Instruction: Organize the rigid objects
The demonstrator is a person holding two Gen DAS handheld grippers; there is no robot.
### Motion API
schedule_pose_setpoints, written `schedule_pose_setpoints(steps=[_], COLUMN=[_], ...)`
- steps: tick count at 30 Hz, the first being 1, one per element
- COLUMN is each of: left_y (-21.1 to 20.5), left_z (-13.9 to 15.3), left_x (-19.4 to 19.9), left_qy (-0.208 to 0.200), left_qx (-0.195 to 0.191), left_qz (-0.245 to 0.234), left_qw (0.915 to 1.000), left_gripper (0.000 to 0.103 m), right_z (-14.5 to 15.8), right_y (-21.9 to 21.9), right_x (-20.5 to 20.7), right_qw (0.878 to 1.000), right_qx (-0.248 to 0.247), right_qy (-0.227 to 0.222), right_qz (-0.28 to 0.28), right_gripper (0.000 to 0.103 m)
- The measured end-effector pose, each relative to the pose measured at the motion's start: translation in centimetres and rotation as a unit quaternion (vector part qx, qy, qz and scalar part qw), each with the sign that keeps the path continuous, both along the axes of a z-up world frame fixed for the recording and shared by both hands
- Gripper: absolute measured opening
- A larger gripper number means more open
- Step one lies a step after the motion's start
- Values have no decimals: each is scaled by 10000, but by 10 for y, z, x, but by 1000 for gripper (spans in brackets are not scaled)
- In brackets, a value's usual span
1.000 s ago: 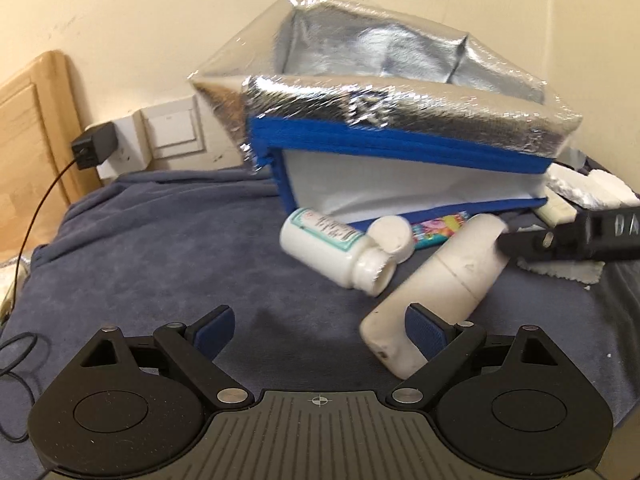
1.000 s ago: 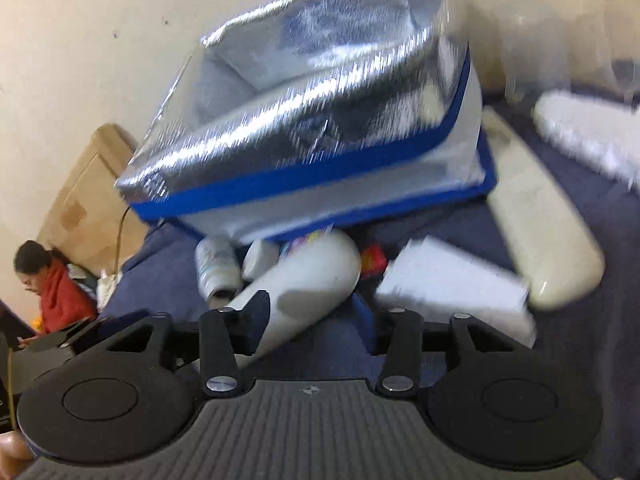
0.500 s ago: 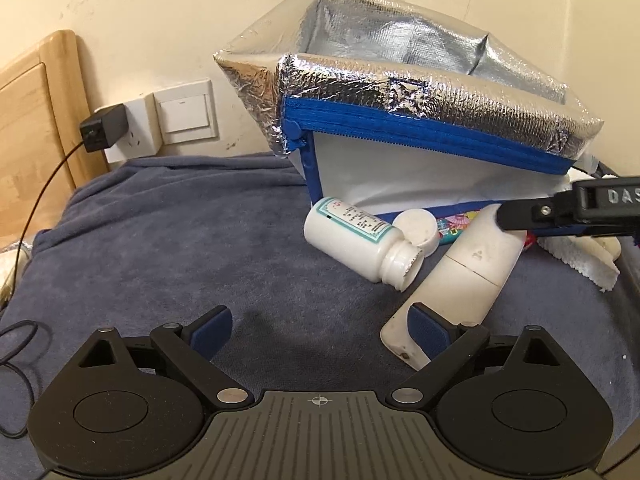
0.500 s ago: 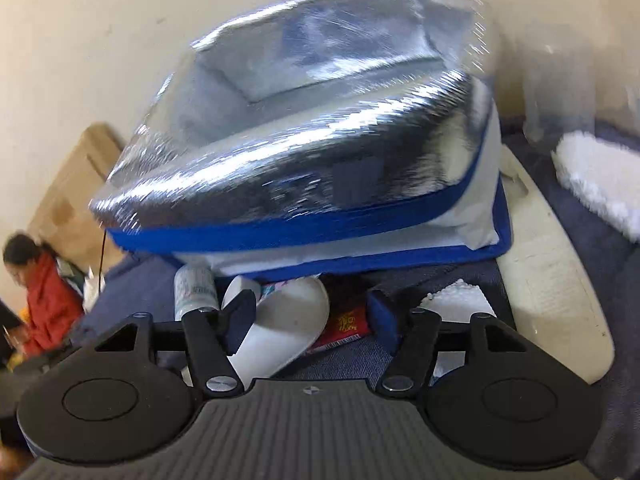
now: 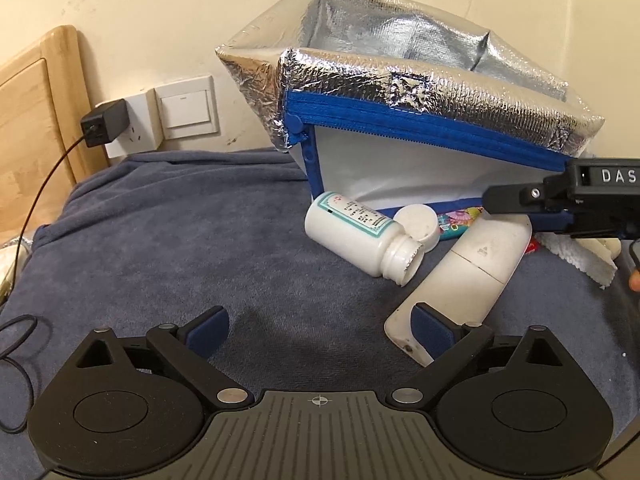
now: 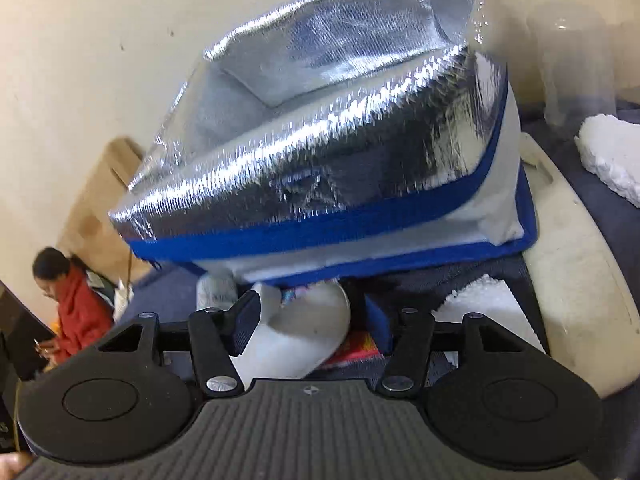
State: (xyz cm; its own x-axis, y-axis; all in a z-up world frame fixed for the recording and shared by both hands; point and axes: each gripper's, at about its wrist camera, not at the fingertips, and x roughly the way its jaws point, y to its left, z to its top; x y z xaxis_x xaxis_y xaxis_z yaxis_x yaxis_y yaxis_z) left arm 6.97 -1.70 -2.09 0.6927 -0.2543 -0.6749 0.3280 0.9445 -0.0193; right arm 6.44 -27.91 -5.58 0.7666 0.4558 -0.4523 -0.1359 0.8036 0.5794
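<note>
You are working on a bed covered with a dark blue blanket (image 5: 168, 240), set against a cream wall. Take the foil-lined cooler bag (image 5: 420, 120) as your landmark: it stands open-mouthed at the back, leaning towards you.

The white remote-shaped case (image 5: 460, 280) lies just in front of the bag, its long axis running from the bag's lower front edge diagonally towards your left hand-held gripper (image 5: 320, 330). Your right hand-held gripper (image 6: 310, 324) is at the far, rounded end, beside the bag; its jaws, which have just been closing slightly, stand part-spread around that end, and I cannot tell whether the pads touch it. Your left hand-held gripper is spread wide and empty, its right finger just beside the case's near end.

The right hand is therefore better placed. An open pill bottle (image 5: 356, 236) and its loose cap (image 5: 418, 222) lie next to the case, also before the bag, so room is tight there; the blanket left of the bottle is open.
</note>
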Motion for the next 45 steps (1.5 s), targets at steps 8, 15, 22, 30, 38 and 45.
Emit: schedule_pose_setpoints(steps=[8, 15, 22, 30, 38, 45], left_y=[5, 2, -1, 9, 10, -14], left_z=[0, 2, 5, 11, 17, 20], left_x=[0, -3, -8, -12, -12, -16], left_qy=[18, -22, 4, -110, -249, -380], left_qx=[58, 96, -24, -17, 21, 105], left_qz=[95, 89, 13, 111, 49, -286], left_qw=[9999, 9999, 10000, 9999, 9997, 9988], left_gripper=[99, 99, 99, 99, 99, 99], right_z=[9, 15, 15, 22, 15, 20], right_y=[9, 14, 53, 80, 93, 72], right_x=[-21, -76, -107, -68, -57, -79], right_qw=[9988, 9947, 9526, 9334, 9355, 9583], right_qx=[-187, -563, -2844, -2839, -2975, -2660], right_qy=[-252, -312, -350, -708, -431, -69], right_qz=[363, 797, 1020, 2078, 1855, 1045], right_gripper=[53, 52, 56, 62, 51, 44])
